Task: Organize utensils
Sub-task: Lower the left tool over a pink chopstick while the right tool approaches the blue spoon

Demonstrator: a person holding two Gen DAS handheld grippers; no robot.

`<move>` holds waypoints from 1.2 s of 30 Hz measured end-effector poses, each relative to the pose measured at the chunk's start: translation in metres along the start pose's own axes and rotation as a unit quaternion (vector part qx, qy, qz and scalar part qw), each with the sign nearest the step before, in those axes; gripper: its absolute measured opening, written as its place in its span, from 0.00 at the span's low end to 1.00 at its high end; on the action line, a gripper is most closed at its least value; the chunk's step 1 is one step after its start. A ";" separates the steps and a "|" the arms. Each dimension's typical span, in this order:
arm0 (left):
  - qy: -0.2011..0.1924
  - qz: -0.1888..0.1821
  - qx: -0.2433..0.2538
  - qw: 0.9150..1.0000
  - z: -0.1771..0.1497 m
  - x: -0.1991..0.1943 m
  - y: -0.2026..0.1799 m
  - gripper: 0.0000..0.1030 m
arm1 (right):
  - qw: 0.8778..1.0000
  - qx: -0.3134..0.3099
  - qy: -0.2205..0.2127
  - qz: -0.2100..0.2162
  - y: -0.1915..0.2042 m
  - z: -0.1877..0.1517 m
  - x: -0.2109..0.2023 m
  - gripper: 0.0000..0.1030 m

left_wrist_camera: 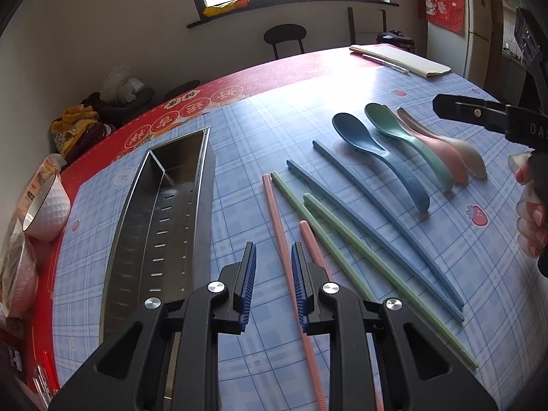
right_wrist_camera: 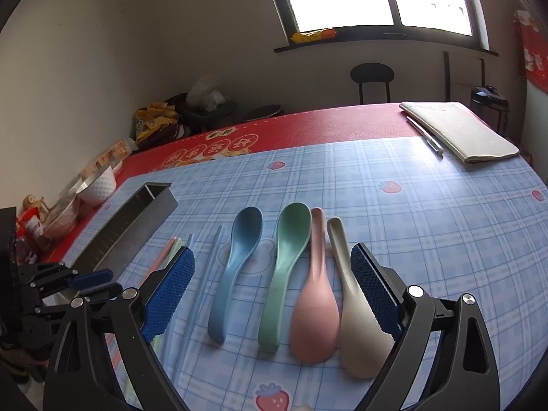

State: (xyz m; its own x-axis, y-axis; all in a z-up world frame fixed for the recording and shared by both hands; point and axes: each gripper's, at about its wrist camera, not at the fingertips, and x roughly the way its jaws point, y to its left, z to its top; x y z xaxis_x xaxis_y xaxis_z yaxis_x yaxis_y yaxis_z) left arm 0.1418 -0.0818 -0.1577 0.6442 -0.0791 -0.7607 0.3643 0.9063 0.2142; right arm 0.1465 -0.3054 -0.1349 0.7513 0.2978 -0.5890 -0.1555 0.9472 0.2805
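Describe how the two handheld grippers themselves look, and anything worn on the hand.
Both the left gripper and the right gripper are matte black plastic frames with triangular cut-outs, silver round pivot screws and blue ribbed rubber pads lining the jaws. The hand carries long translucent pale nails; no sleeve shows.

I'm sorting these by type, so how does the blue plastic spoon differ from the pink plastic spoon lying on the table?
The blue plastic spoon has its bowl at the far end, while the pink plastic spoon lies reversed, bowl toward the camera. The blue one sits at the left end of the row; the pink one lies third, between the green spoon and the beige spoon. Both share the same shape and lie flat on the checked tablecloth.
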 end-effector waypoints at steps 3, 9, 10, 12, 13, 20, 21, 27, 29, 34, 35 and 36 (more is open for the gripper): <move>0.020 -0.011 0.003 1.000 0.000 0.009 0.001 0.19 | 1.000 0.002 -0.006 -0.002 -0.002 0.001 -0.002 0.87; 0.042 -0.020 -0.010 0.999 0.001 0.023 -0.002 0.15 | 1.000 0.003 -0.004 0.003 -0.002 0.001 -0.001 0.87; 0.044 -0.018 -0.009 0.999 0.002 0.024 -0.004 0.15 | 1.000 0.003 -0.002 0.003 -0.002 0.000 -0.001 0.87; 0.047 -0.013 -0.004 0.999 0.002 0.027 -0.007 0.15 | 1.000 0.001 -0.001 0.003 -0.001 0.000 0.000 0.87; 0.049 -0.013 -0.004 0.999 0.003 0.029 -0.007 0.15 | 1.000 0.001 0.001 0.002 -0.001 0.000 0.001 0.87; 0.044 -0.012 -0.001 0.999 0.003 0.033 -0.007 0.12 | 1.000 0.000 0.004 0.001 0.000 -0.001 0.003 0.87; 0.043 -0.014 -0.002 0.999 0.003 0.033 -0.008 0.09 | 1.000 0.000 0.005 0.000 0.000 -0.001 0.004 0.87; 0.045 -0.057 -0.046 0.996 -0.010 0.021 -0.010 0.07 | 1.000 0.000 0.006 0.000 0.000 -0.002 0.005 0.87; 0.047 -0.064 -0.059 0.995 -0.016 0.015 -0.013 0.07 | 1.000 0.000 0.004 0.001 0.000 -0.002 0.005 0.87; 0.035 -0.067 -0.079 0.994 -0.022 0.012 -0.014 0.07 | 1.000 -0.004 0.006 0.001 0.001 -0.003 0.005 0.87; 0.034 -0.068 -0.082 0.994 -0.022 0.012 -0.013 0.07 | 1.000 -0.004 0.006 0.001 0.001 -0.003 0.006 0.87; 0.032 -0.070 -0.084 0.994 -0.022 0.013 -0.012 0.07 | 1.000 -0.003 0.007 0.000 0.001 -0.003 0.006 0.87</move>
State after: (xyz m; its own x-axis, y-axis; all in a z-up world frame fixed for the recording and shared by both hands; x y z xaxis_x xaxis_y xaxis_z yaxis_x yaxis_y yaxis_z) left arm 0.1307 -0.0845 -0.1836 0.5494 -0.1880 -0.8142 0.3273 0.9449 0.0027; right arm 0.1486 -0.3023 -0.1404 0.7423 0.2997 -0.5993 -0.1594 0.9477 0.2765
